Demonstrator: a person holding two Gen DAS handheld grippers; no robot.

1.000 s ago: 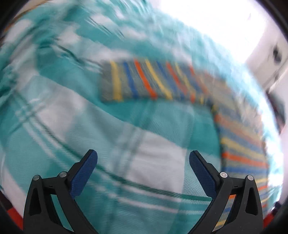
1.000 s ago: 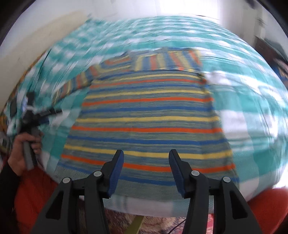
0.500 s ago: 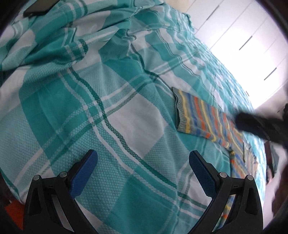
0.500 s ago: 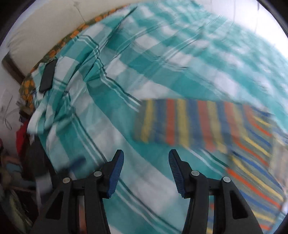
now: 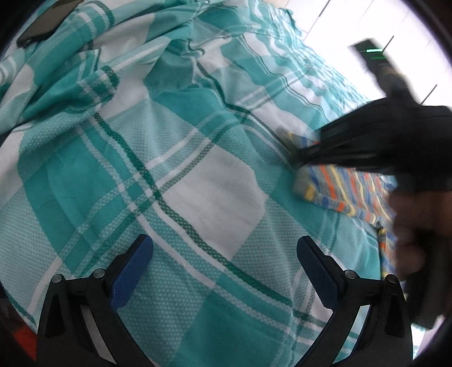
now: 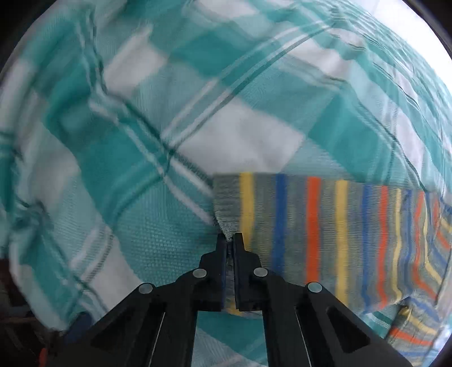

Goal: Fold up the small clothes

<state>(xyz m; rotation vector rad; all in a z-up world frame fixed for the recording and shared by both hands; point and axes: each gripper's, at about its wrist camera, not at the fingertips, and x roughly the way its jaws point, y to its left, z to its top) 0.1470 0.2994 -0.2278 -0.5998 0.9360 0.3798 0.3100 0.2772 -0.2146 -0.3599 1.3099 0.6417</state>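
A bed cover (image 5: 197, 197) with big teal and white checks fills both views; it is wrinkled toward the upper left of the left wrist view, where a dark flat thing (image 5: 42, 25) lies at the very edge, cut off.

In the right wrist view, at the bottom centre, the right gripper (image 6: 230, 240) has its two black fingers pressed together on the corner of a striped sleeve (image 6: 325, 231). A thin fold of the grey knit shows between them, so the cloth is pinched. The sleeve is grey with yellow, blue and orange stripes across it, and it lies flat on the cover, running to the right edge of the frame. There the stripes bend and go blurred, and the rest of the garment is hard to make out.

In the left wrist view the left gripper (image 5: 224, 254) is at the bottom, its blue pads wide apart over bare cover, grasping nothing. Farther, at the right, the same sleeve (image 5: 339, 186) appears, partly hidden by the blurred dark right gripper (image 5: 305, 155) and a blurred hand (image 5: 418, 231).
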